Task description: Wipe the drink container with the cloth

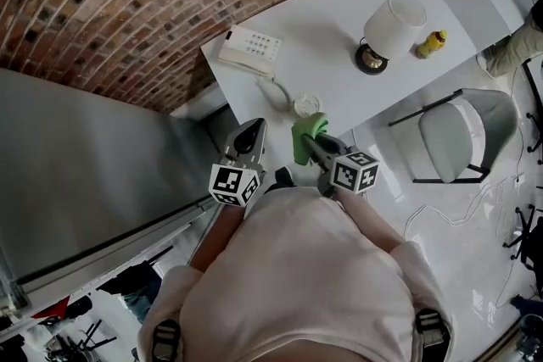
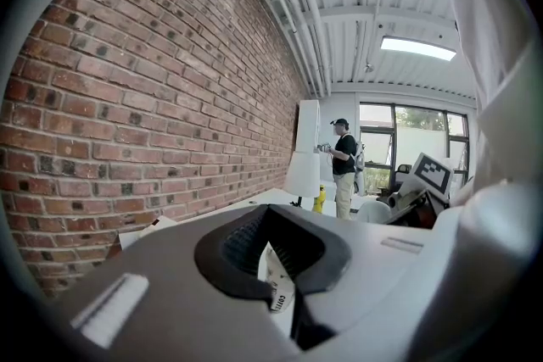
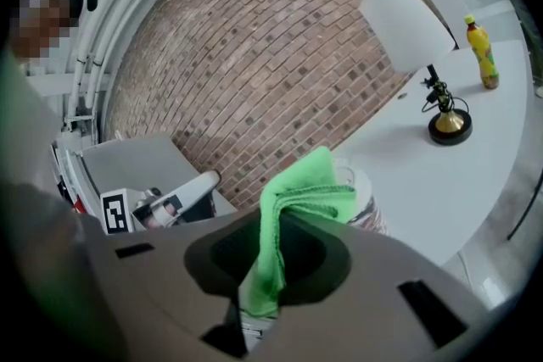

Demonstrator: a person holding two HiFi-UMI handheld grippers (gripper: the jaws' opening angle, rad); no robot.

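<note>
The drink container (image 1: 307, 105), a white lidded cup, stands near the front edge of the white table (image 1: 322, 38). My right gripper (image 1: 314, 146) is shut on a folded green cloth (image 1: 307, 134), which it holds just in front of the cup. In the right gripper view the cloth (image 3: 299, 203) stands up out of my right gripper (image 3: 270, 271) and hides most of the cup (image 3: 368, 203). My left gripper (image 1: 252, 136) is shut and holds nothing; it hovers off the table's front corner, left of the cup. In its own view, this left gripper (image 2: 276, 258) points along the brick wall.
On the table stand a white keypad phone (image 1: 251, 47), a table lamp (image 1: 389, 28) and a small yellow bottle (image 1: 431, 43). A grey chair (image 1: 462, 134) is to the right, a grey slab (image 1: 85, 157) to the left. A person (image 2: 344, 165) stands far off.
</note>
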